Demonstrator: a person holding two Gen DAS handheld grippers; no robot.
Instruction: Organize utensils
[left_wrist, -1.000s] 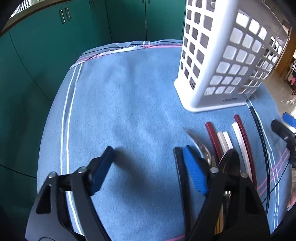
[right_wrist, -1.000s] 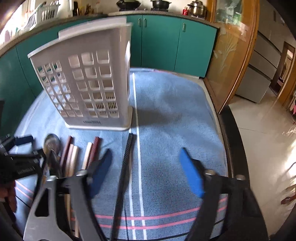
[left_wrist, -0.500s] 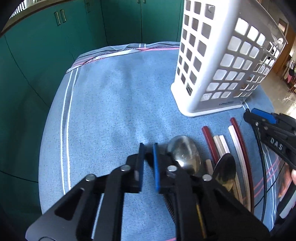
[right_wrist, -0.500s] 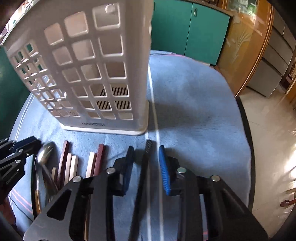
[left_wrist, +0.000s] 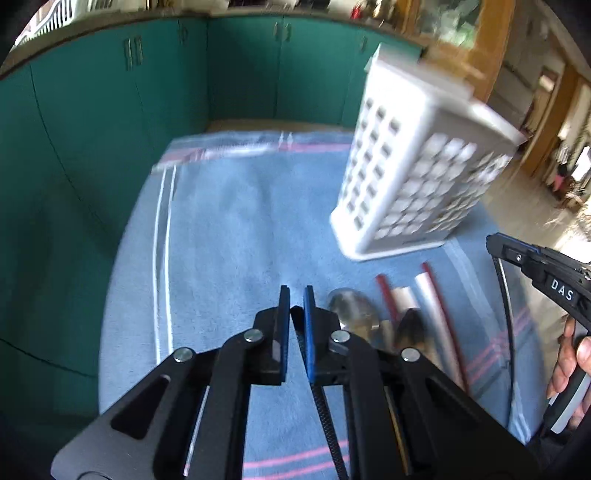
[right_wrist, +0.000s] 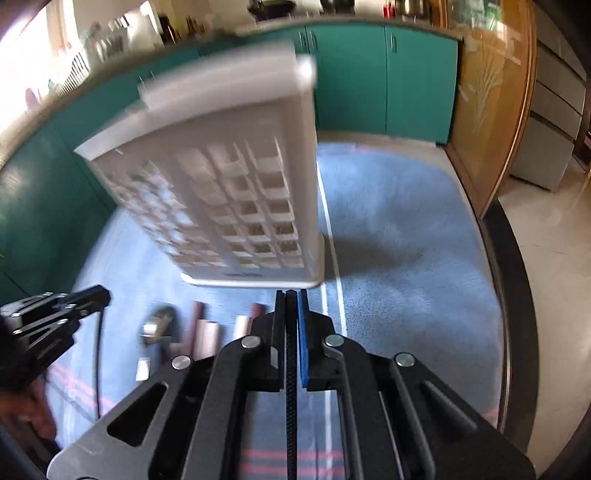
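Observation:
A white perforated utensil basket (left_wrist: 417, 188) stands on the blue cloth; it also shows in the right wrist view (right_wrist: 236, 199). My left gripper (left_wrist: 295, 299) is shut on a black-handled utensil (left_wrist: 327, 417) and holds it raised above the cloth. My right gripper (right_wrist: 291, 299) is shut on another black-handled utensil (right_wrist: 291, 387), also raised. On the cloth lie a metal spoon (left_wrist: 351, 310), a dark spoon (left_wrist: 413, 328) and red and white chopsticks (left_wrist: 436, 314). These show left of my right gripper too, near the spoon (right_wrist: 159, 321).
The blue cloth (left_wrist: 229, 251) covers a round table with striped edges. Teal cabinets (left_wrist: 110, 110) stand behind it. A wooden glass door (right_wrist: 487, 110) and tiled floor lie to the right. The other gripper shows at the edge of each view (left_wrist: 546, 280).
Both grippers closed from wide open onto black-handled utensils and lifted them off the cloth, pulling back from the basket. Both views are motion-blurred now.

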